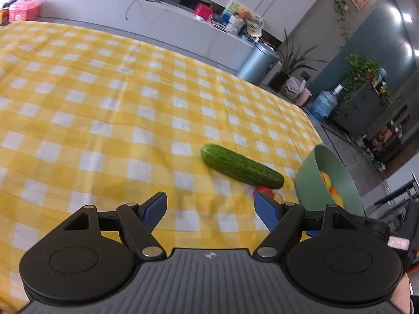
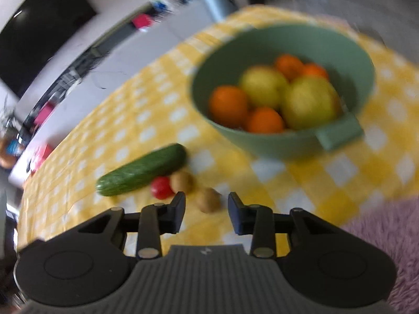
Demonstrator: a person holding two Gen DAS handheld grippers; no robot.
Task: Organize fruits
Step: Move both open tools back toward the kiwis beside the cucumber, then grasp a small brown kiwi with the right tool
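A green bowl point(image 2: 337, 136) on the yellow checked tablecloth holds several oranges point(image 2: 227, 106) and yellow fruits point(image 2: 309, 102). A cucumber point(image 2: 141, 170) lies to its left, with a red tomato point(image 2: 161, 187) and two brown kiwis point(image 2: 182, 181) point(image 2: 208, 200) beside it. My right gripper point(image 2: 207, 209) is open, its fingertips either side of the nearer kiwi, which lies just ahead of them. My left gripper point(image 1: 210, 206) is open and empty, above the cloth short of the cucumber point(image 1: 241, 166). The bowl point(image 1: 309, 180) stands at the right there; the tomato point(image 1: 263, 190) is partly hidden behind the right fingertip.
A grey counter point(image 1: 157, 18) with boxes and clutter runs behind the table. A bin point(image 1: 258, 61), plants and a water bottle point(image 1: 324, 103) stand on the floor beyond the table's right edge. A pink fluffy surface point(image 2: 387, 235) lies at the right, near the right gripper.
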